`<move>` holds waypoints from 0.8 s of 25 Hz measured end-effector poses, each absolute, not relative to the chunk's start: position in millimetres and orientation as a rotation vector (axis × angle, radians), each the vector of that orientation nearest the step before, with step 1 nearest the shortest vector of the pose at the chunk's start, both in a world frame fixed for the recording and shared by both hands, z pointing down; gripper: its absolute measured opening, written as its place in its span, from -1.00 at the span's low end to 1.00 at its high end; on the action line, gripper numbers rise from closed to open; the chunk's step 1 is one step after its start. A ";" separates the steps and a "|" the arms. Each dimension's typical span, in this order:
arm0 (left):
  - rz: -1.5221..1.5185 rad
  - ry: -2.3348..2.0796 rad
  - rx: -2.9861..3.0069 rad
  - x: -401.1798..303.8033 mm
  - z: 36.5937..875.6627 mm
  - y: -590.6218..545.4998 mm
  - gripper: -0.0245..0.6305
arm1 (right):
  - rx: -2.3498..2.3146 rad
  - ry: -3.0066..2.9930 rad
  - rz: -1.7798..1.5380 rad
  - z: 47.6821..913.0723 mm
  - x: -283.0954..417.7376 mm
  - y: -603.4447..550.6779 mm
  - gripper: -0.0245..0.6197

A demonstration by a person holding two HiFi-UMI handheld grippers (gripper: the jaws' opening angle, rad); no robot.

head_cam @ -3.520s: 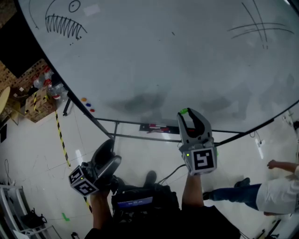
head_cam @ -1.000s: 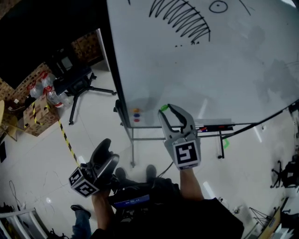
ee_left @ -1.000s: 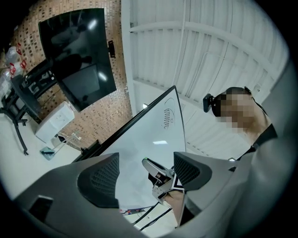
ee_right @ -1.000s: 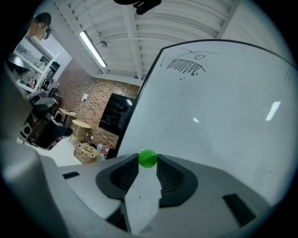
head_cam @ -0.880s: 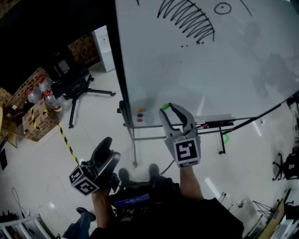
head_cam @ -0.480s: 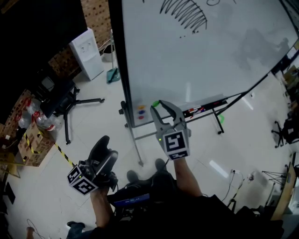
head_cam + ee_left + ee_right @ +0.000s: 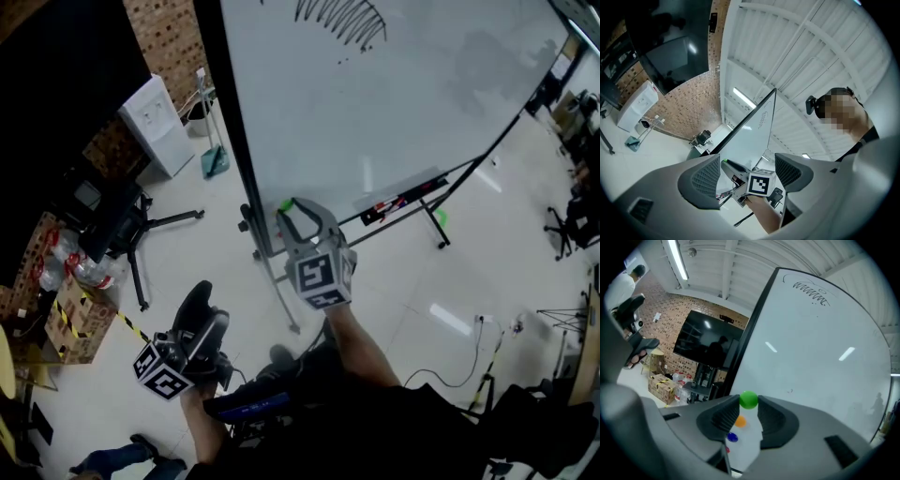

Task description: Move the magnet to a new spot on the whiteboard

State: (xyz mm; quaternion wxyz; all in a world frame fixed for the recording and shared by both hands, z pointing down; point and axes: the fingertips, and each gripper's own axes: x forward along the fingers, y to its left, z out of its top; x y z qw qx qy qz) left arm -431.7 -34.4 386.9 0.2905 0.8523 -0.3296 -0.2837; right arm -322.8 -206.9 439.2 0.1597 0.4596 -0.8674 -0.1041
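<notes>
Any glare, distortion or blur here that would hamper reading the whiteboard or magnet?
Head view: fisheye bows the edge of the whiteboard, one lamp streak glares on it, the frame's left is dark. Right gripper view: two such streaks on the whiteboard, black corners, green magnet sharp. Left gripper view: black corners, a mosaic patch at upper right.

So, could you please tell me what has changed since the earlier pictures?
The right hand-held gripper, shut on the green magnet throughout, has been carried left along the whiteboard to its lower left corner, near the orange magnet and blue magnet. Nothing was taken or released. The left hand-held gripper stays low, open and empty.
</notes>
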 end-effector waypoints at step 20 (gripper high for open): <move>-0.749 -0.903 2.273 -444.4 389.2 -31.0 0.17 | 1.445 -2.459 -0.319 441.2 -333.0 -223.4 -0.45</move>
